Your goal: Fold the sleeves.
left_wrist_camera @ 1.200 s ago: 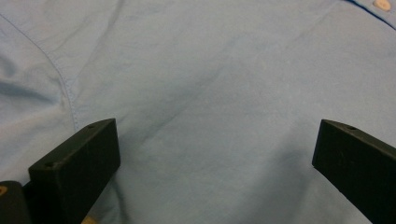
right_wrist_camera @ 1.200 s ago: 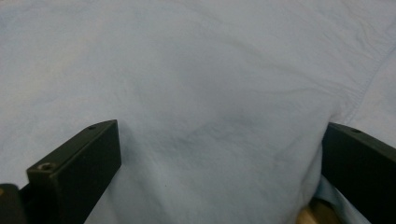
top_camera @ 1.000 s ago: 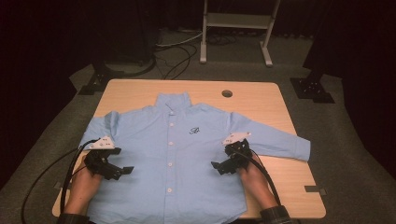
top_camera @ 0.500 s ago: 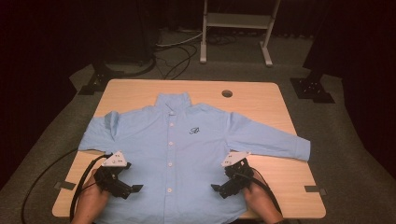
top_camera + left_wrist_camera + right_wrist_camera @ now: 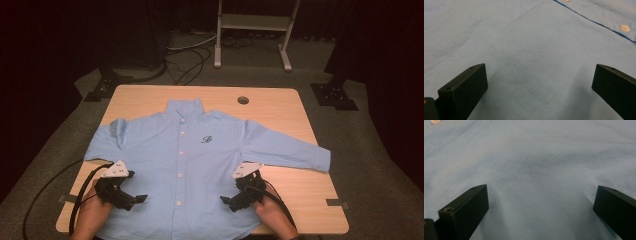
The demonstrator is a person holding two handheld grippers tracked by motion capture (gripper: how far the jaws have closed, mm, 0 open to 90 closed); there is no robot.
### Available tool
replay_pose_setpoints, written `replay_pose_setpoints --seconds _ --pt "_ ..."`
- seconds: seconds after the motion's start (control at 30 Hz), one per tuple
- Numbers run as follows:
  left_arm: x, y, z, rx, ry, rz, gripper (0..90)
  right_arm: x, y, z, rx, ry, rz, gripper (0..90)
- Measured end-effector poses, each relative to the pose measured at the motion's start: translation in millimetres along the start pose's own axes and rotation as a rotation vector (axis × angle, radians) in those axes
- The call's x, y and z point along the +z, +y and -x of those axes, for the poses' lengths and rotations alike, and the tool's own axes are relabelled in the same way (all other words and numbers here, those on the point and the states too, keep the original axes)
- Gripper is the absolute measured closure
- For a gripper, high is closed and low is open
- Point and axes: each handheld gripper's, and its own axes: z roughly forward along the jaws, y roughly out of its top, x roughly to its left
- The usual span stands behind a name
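Two hand-held grippers, black housings of angular, blocky build. Left gripper and right gripper each topped by a pale grey three-cornered plate bearing small dark marks. Black cable looping off each unit toward the table's near edge. Jaws: matte black, flat-faced rectangular blocks with bevelled tips; one small round screw hole near the top of each. Hands bare, no sleeves in view

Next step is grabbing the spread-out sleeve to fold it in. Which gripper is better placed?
Right, probably. The right gripper sits on the shirt's lower front on the same side as the extended sleeve. The left gripper would have to cross the button placket. Both have jaws open.
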Motion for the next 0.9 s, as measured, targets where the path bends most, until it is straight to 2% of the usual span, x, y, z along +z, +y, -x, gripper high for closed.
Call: replay_pose_setpoints --seconds 0.13,0.23,0.27,0.4,0.63,0.73,0.9 --pt "0.3 -1.1 0.9 0.010 0.006 0.005 0.0 -0.8 0.4 1.5 -0.004 0.007 -0.009 0.0" --pt "1.0 -1.1 2.5 0.025 0.018 0.000 0.0 -1.9 0.2 5.9 0.019 -0.023 -0.009 0.2" --pt "1.2 -1.1 3.0 0.030 0.022 -0.002 0.0 -2.8 -0.4 7.9 0.033 -0.026 -0.007 2.8" --pt "2.7 -0.7 5.1 0.057 0.039 -0.013 0.0 -9.6 -3.3 17.2 0.085 -0.008 0.036 3.7" --pt "2.8 -0.6 5.1 0.060 0.040 -0.014 0.0 -28.2 -9.8 30.5 0.140 -0.005 0.102 2.4" --pt "2.9 -0.6 5.2 0.061 0.040 -0.014 0.0 -34.0 -12.6 37.8 0.179 -0.045 0.092 2.2" --pt "2.9 -0.6 5.1 0.061 0.039 -0.014 0.0 -43.2 -18.8 47.8 0.203 -0.083 0.100 2.2"
